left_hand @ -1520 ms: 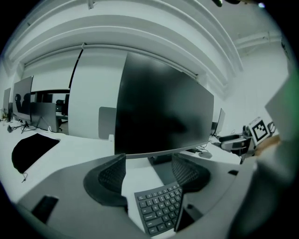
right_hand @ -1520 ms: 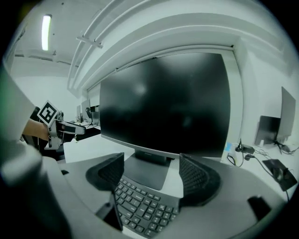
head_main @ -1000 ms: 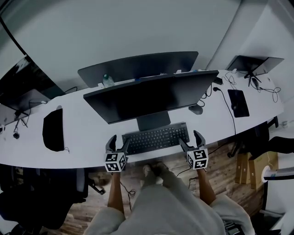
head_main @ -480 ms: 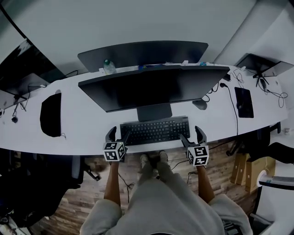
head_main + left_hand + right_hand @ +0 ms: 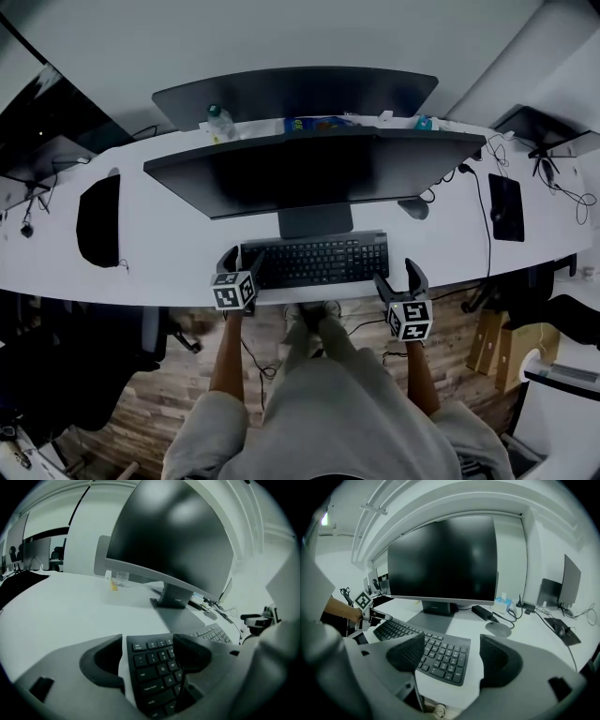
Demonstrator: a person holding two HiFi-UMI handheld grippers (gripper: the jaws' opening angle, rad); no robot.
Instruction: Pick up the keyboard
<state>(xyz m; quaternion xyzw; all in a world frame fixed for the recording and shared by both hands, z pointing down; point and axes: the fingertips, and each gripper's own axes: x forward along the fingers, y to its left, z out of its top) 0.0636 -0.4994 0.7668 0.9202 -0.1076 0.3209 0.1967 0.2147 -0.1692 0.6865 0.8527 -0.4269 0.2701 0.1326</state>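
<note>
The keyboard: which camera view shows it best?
The head view: nearly the whole keyboard lies in sight. The left gripper view shows only its left end, the right gripper view mostly its right end.

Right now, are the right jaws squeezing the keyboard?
No, on the right gripper the jaws stand wide apart, not pressing the keyboard.
</note>
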